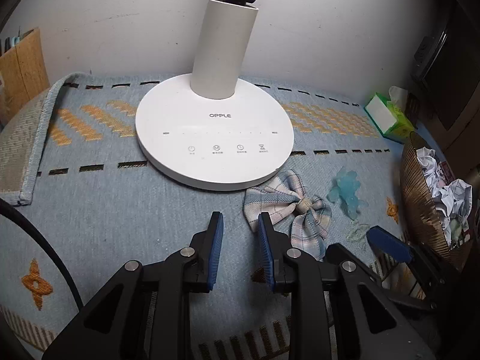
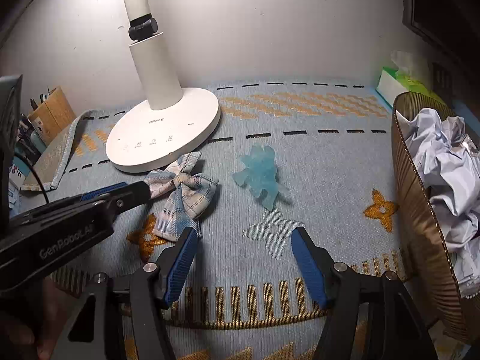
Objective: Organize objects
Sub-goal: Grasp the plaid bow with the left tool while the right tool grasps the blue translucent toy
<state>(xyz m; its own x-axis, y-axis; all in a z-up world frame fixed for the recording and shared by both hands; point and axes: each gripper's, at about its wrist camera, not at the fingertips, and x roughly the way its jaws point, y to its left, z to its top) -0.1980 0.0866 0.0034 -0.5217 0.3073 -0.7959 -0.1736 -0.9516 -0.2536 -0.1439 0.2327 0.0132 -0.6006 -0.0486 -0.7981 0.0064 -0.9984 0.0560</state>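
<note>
The left gripper [image 1: 240,219] has its jaws pulled narrow with nothing between them, and the checked bow [image 1: 288,210] lies just right of its tips, near the white lamp base [image 1: 214,138]. The right gripper [image 2: 244,234] stands half open and empty, with the blue toy [image 2: 261,174] a little farther on the tabletop [image 2: 324,180]. If the left gripper closes here, I think it grabs only air or drags the bow against the lamp.

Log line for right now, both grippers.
left gripper: jaws narrowly apart, empty, beside plaid bow | right gripper: jaws open, empty, short of translucent blue figurine
</note>
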